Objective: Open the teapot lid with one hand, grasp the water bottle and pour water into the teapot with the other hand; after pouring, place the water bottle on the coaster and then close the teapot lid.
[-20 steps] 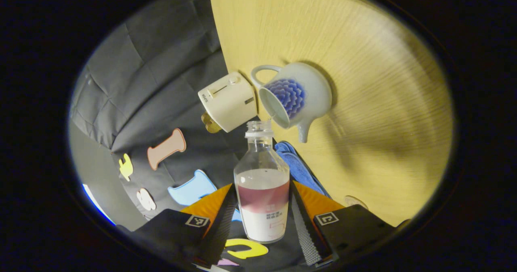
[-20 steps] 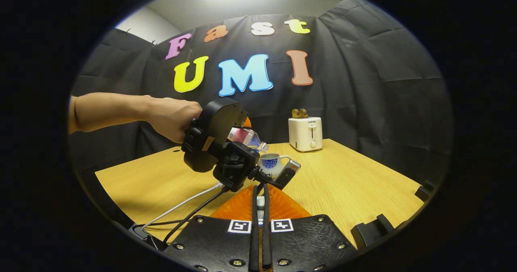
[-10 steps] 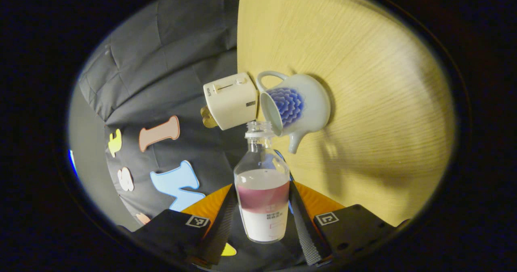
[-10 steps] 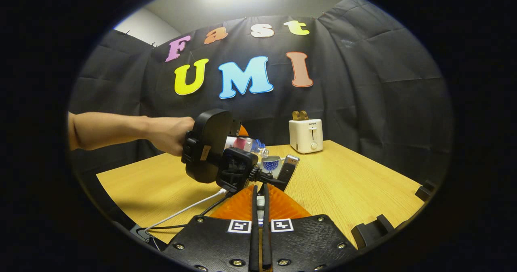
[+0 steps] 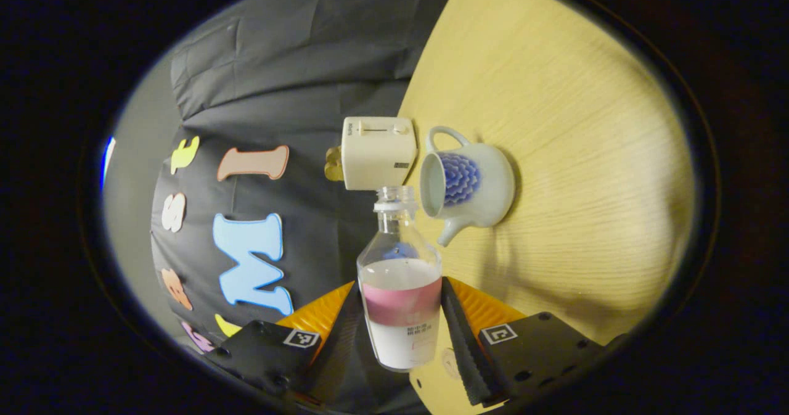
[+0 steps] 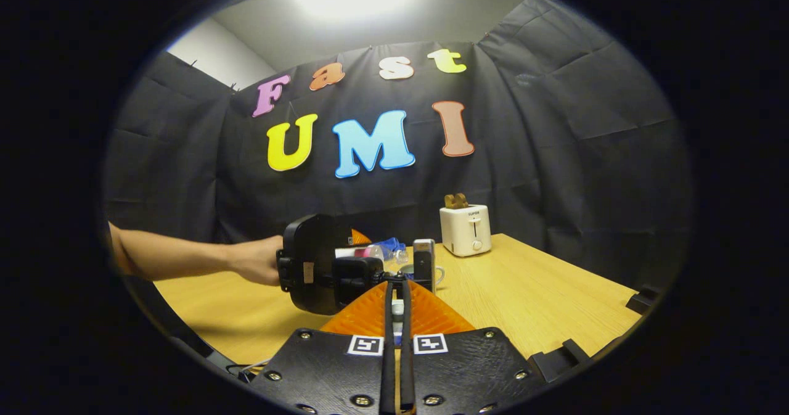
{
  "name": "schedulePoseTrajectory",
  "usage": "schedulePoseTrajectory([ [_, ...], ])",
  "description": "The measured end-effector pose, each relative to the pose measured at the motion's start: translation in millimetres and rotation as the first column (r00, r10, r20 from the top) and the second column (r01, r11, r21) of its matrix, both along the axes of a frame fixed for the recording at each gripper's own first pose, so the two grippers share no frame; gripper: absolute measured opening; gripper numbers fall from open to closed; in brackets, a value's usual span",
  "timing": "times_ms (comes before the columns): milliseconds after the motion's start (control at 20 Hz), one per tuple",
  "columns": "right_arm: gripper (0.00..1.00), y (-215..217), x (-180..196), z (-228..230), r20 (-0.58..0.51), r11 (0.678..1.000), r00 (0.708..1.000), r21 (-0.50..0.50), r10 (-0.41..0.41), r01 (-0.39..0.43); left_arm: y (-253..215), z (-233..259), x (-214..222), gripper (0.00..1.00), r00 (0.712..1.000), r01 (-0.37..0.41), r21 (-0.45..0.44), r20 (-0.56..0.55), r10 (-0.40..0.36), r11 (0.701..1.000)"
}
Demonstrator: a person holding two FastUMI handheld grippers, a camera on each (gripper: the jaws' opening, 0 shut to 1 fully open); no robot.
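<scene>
One water bottle (image 5: 400, 291), one teapot (image 5: 471, 184), one toaster (image 5: 377, 152).

Teapot (image 5: 474, 184) pale, blue scale pattern; toaster (image 5: 376, 153) cream.

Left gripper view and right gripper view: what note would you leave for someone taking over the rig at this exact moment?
Left gripper: shut on the water bottle, uncapped, part full, tipped with its mouth beside the teapot opening.
Right gripper: closed on a small pale piece, apparently the teapot lid, held away from the pot.
Done: lid off, bottle grasped. No stream visible, and the pot's fill cannot be judged.
Left: finish pouring if needed, set the bottle on the coaster, close the lid.
</scene>
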State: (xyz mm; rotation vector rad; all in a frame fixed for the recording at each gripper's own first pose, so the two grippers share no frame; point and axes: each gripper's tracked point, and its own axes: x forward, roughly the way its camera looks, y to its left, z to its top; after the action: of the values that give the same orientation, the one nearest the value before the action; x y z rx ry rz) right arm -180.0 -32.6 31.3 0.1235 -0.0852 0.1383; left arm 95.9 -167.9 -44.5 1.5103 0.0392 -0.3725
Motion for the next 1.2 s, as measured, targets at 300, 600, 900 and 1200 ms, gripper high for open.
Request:
schedulePoseTrajectory([
  [300,0.03,-8,2,33,0.074,0.998,0.997,-0.057,-0.038,0.042,45,23,-9,0.87,0.996,-0.083,-0.336,-0.004,0.087,0.938],
  [600,0.03,11,51,3,-0.013,0.999,1.000,-0.042,0.009,-0.010,127,59,-41,0.87,0.980,-0.180,-0.779,-0.087,0.180,0.600],
  [900,0.03,30,99,-11,-0.037,0.997,0.999,-0.075,0.011,-0.014,199,62,-32,0.86,0.971,-0.197,-0.966,-0.168,0.172,0.169],
  [1200,0.04,52,119,-26,-0.064,0.993,0.997,-0.108,0.048,-0.055,235,55,8,0.86,0.960,-0.224,-0.974,-0.217,0.177,0.024],
])
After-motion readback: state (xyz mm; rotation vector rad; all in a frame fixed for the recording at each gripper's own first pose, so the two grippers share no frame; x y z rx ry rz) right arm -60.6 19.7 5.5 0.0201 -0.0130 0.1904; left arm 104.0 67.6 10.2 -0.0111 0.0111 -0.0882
